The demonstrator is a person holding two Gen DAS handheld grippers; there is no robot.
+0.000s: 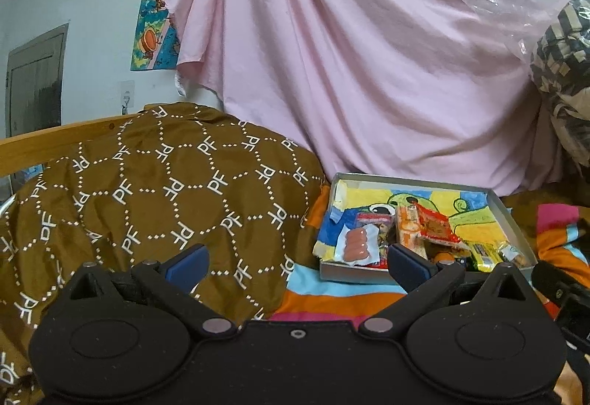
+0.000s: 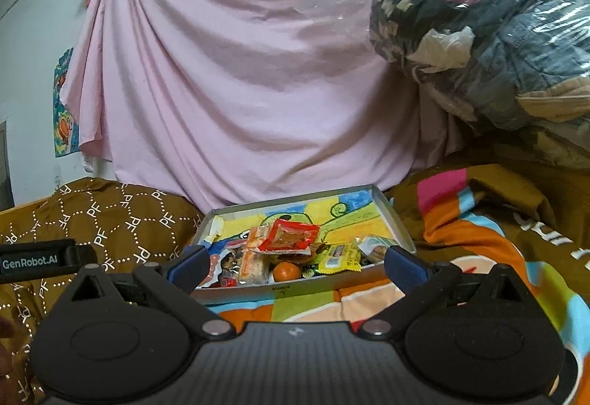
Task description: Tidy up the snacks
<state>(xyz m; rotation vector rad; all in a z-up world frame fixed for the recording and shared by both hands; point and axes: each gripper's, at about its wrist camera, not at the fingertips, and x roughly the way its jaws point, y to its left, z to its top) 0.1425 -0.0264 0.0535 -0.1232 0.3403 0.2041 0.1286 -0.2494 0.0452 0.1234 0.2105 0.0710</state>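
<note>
With both the left gripper (image 1: 297, 263) and right gripper (image 2: 295, 263) spread wide and empty, the crinkly snack packets (image 2: 284, 239) in the tray (image 2: 396, 220) at 12 o'clock look light, slippery, best pinched by their sealed edges.

left: brown cushion (image 1: 147, 191) bulges | ahead: tray (image 2: 396, 220) open-topped | right: bagged bedding (image 2: 479, 36) overhangs

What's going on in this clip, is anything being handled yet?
Nothing is held yet. A person's left gripper and right gripper both hang open in front of a shallow box on a striped blanket. The box holds a loose pile of snacks: a red packet, a small orange, a yellow packet and a sausage pack. The fingers touch none of them.
</note>
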